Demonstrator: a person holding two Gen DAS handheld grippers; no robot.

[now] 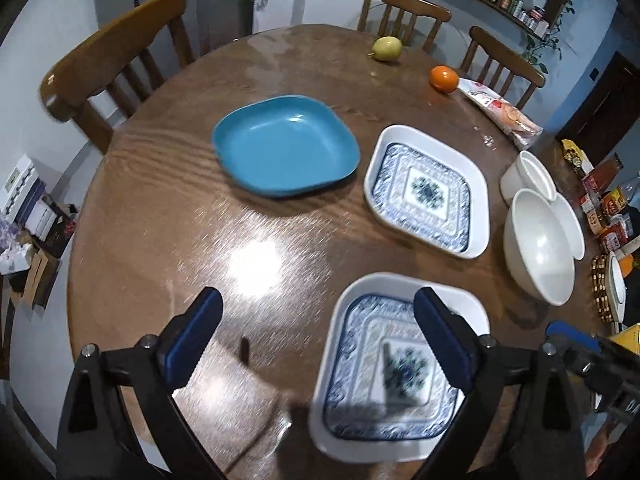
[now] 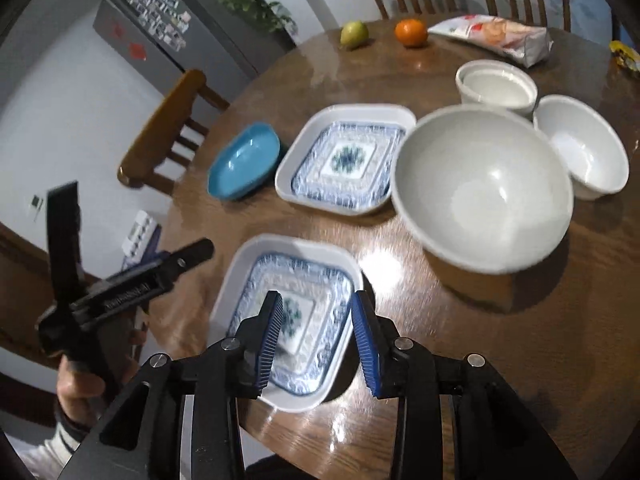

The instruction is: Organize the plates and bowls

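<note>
On the round wooden table lie a blue square plate [image 1: 286,145] [image 2: 244,161], a far patterned white square plate [image 1: 427,190] [image 2: 346,160] and a near patterned white square plate [image 1: 394,376] [image 2: 286,320]. A large white bowl [image 1: 538,246] [image 2: 482,188], a smaller white bowl [image 1: 570,224] [image 2: 582,146] and a white round dish [image 1: 528,174] [image 2: 496,84] stand to the right. My left gripper [image 1: 318,334] is open and empty above the near plate's left edge. My right gripper [image 2: 316,320] is open and empty above the same plate's right part.
A green pear [image 1: 387,49] [image 2: 354,34], an orange [image 1: 444,79] [image 2: 410,32] and a snack packet [image 1: 500,114] [image 2: 494,38] lie at the table's far side. Wooden chairs [image 1: 116,64] [image 2: 168,128] ring the table. Jars and boxes [image 1: 608,208] crowd the right edge.
</note>
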